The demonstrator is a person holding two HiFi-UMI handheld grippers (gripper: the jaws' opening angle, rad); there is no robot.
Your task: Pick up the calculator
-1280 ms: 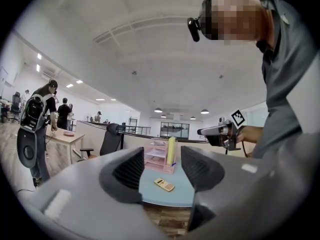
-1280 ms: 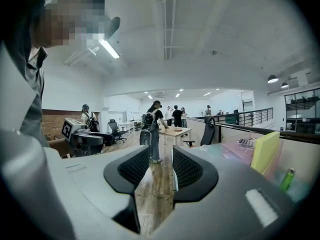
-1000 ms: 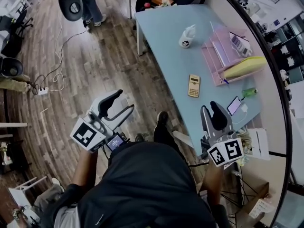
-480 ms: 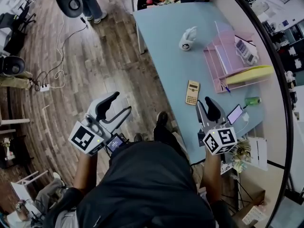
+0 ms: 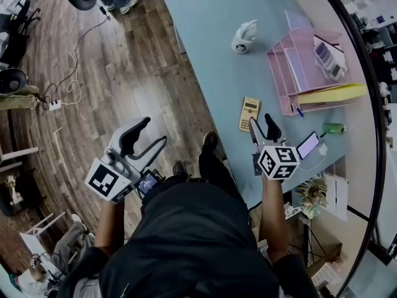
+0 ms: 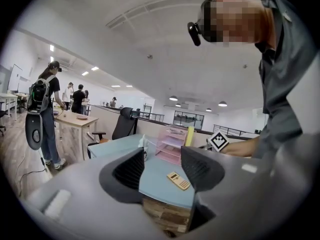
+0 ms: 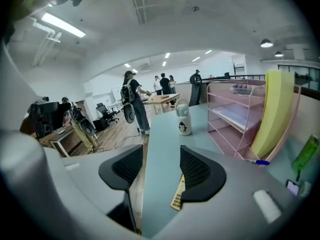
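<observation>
Calculator [image 5: 249, 113]: tan, slim, rectangular, lying flat on the pale blue desk [image 5: 205, 36] near its front edge, long axis running roughly away from the person; dark display at the far end, rows of small keys below, print too small to read. Right gripper [image 5: 262, 126] sits just beside the calculator's near end, jaws spread apart with nothing between them; contact cannot be judged. In the right gripper view the calculator [image 7: 177, 198] lies low, its upper part hidden behind the ribbed black pad of the jaw on that view's right, and bare desk shows in the gap of the right gripper [image 7: 161, 171]. Left gripper [image 5: 146, 143] hangs over the wood-plank floor [image 5: 111, 73], well apart from the desk, jaws also parted and empty; between them in its own view the left gripper [image 6: 162, 169] frames the calculator [image 6: 178, 180] far off. Farther back on the desk: white mug [image 5: 243, 38] with a small dark figure printed on it, pink wire-mesh letter tray [image 5: 298, 67], yellow folder [image 5: 335, 94] leaning on the tray, blue pen [image 5: 298, 111] at the tray's foot, green bottle [image 5: 334, 128] lying down, phone [image 5: 308, 145] with a lit screen
</observation>
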